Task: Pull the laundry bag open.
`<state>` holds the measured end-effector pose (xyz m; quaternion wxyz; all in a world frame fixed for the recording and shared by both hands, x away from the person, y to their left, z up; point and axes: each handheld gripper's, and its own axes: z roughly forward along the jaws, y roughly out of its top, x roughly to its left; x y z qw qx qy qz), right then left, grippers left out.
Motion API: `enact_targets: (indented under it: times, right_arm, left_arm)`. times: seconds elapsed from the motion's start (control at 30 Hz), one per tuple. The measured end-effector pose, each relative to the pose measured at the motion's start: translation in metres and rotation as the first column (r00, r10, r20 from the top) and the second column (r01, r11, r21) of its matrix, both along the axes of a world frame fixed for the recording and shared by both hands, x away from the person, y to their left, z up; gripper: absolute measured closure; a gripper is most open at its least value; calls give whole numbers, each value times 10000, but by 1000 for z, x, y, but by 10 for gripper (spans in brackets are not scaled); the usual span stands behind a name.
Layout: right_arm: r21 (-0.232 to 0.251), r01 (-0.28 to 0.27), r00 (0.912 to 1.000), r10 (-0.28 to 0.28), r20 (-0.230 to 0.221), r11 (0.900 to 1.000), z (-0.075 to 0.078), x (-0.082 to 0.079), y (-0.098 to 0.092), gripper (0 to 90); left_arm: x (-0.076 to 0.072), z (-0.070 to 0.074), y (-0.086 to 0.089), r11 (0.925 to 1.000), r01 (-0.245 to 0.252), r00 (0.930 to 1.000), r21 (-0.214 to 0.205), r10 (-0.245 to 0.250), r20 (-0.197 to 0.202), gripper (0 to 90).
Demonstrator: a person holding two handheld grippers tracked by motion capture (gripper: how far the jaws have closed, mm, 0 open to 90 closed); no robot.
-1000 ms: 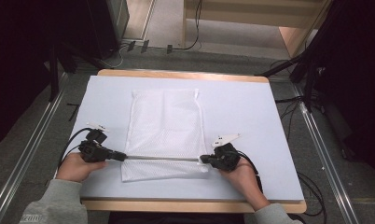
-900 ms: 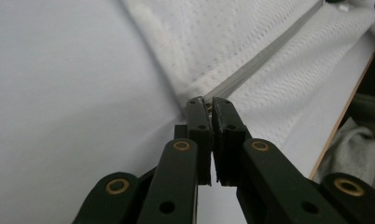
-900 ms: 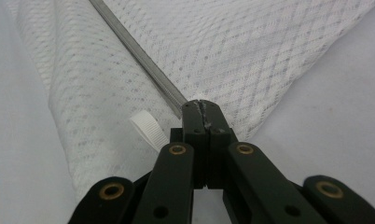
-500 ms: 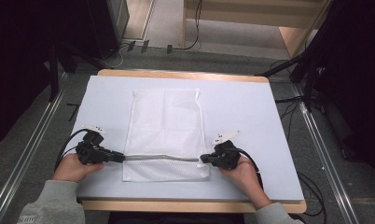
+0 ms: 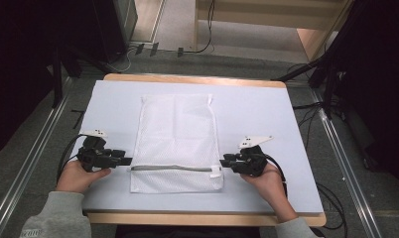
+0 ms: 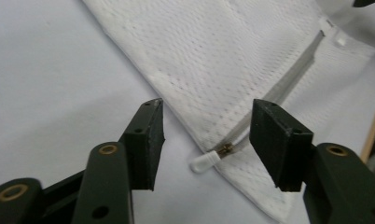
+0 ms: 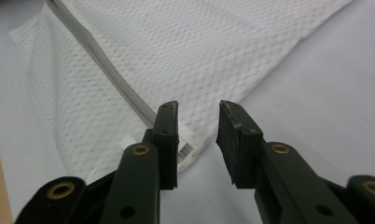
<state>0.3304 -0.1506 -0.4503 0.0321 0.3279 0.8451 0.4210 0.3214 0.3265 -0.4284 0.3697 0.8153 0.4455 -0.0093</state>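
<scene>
The white mesh laundry bag (image 5: 176, 144) lying flat mid-desk (image 5: 267, 119) looks light, limp and slippery, best taken by its zipper pull (image 6: 205, 162) or stiffer zipper seam, while the left gripper (image 5: 122, 160) and right gripper (image 5: 226, 162), both just opening, stand released at its sides.

In the left gripper view the mesh bag (image 6: 251, 70) runs off the top and right edges, so its far end is cut away; the zipper (image 6: 293, 74) blurs toward the upper right; a dark shape at the top right corner is too clipped to identify. In the right gripper view the left pad covers part of the small tag (image 7: 185, 144), its print too small to read; the bag's upper part leaves the frame. In the high view the person's sleeves (image 5: 53, 218) are cut by the bottom edge.
</scene>
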Motion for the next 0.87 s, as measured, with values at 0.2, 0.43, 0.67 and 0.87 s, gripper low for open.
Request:
enact_targets:
  times: [0.2,0.43,0.67,0.87]
  right_arm:
    - [-23,550,9983,-549,210,9985,2,3,-19,594]
    - [19,1315,9910,-1315,238,9913,1,6,-41,506]
    - [45,1821,9833,-1821,59,9833,-3,9,-53,455]
    - [-267,2019,9794,-2017,94,9790,-11,10,-55,341]
  left_arm:
    - [2,-2,3,9977,-478,9982,487,459,398,390]
    - [8,-5,12,9937,-1008,9943,500,988,399,352]
    - [13,-7,13,9919,-1157,9927,522,1136,408,324]
    - [17,-9,15,9912,-1219,9918,514,1196,461,277]
